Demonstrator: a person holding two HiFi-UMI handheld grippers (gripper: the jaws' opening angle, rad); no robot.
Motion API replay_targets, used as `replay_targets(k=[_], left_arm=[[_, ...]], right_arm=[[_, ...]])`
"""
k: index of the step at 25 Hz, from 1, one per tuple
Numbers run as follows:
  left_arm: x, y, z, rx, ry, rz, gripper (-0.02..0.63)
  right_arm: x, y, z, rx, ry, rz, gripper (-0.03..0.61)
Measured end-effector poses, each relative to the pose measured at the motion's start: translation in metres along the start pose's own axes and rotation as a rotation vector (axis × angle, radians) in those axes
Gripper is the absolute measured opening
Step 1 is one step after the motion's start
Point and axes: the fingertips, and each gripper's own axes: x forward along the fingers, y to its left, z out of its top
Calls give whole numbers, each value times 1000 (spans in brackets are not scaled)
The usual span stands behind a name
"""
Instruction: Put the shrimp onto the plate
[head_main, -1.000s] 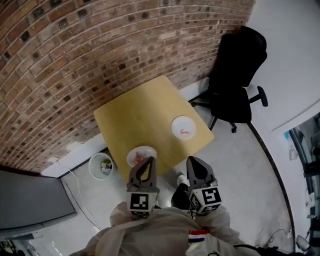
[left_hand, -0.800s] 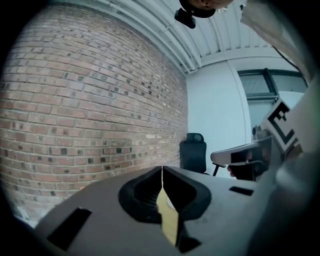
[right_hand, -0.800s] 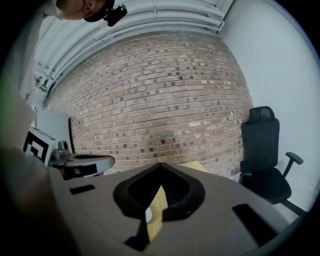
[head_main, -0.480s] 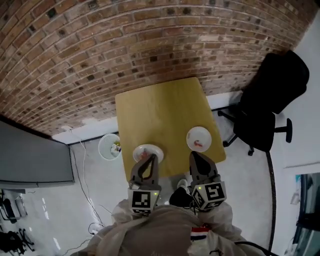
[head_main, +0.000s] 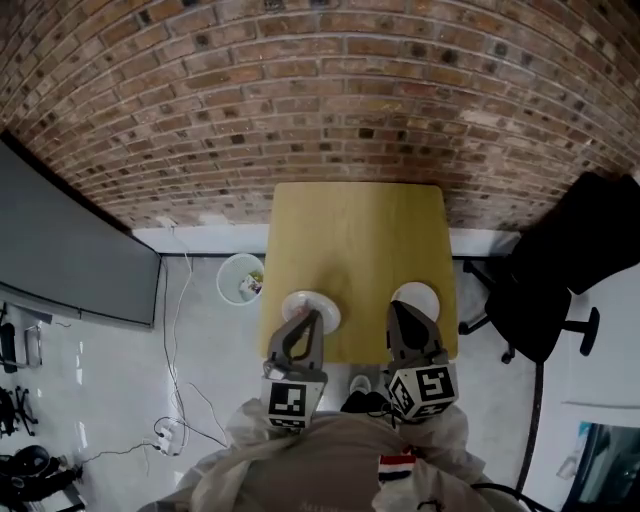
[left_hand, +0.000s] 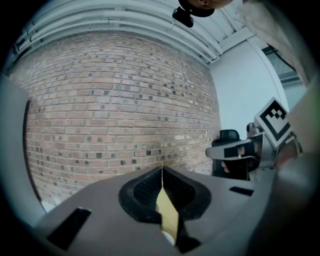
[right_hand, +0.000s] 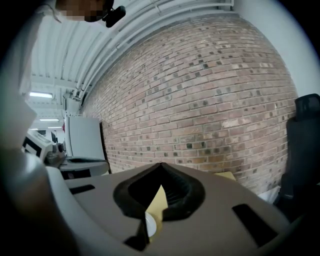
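The person has swung square to the yellow wooden bench (head_main: 355, 230), bringing the left gripper (head_main: 311, 318) and right gripper (head_main: 398, 310), fingers together and empty, near the round left white plate (head_main: 326, 304) and right white plate (head_main: 420, 294), ready to start.

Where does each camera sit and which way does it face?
Head view: on the head, looking steeply down at the table, left claw, right claw and the person's jacket.
Left gripper view: on the left claw, facing the brick wall; the right claw shows at right.
Right gripper view: on the right claw, facing that wall; the jacket fills its left edge.
Shared: both gripper views see the table below their shut tips.
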Motion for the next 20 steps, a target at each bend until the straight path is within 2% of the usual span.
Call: replay_targets(k=[10, 20], left_arm=[[-4, -47, -10, 12, 12, 65, 15], [-20, -66, -11, 51, 23, 73, 15]], right_arm=[[-41, -32, -28, 21, 32, 50, 23], [-69, -45, -38, 51, 20, 38, 23]])
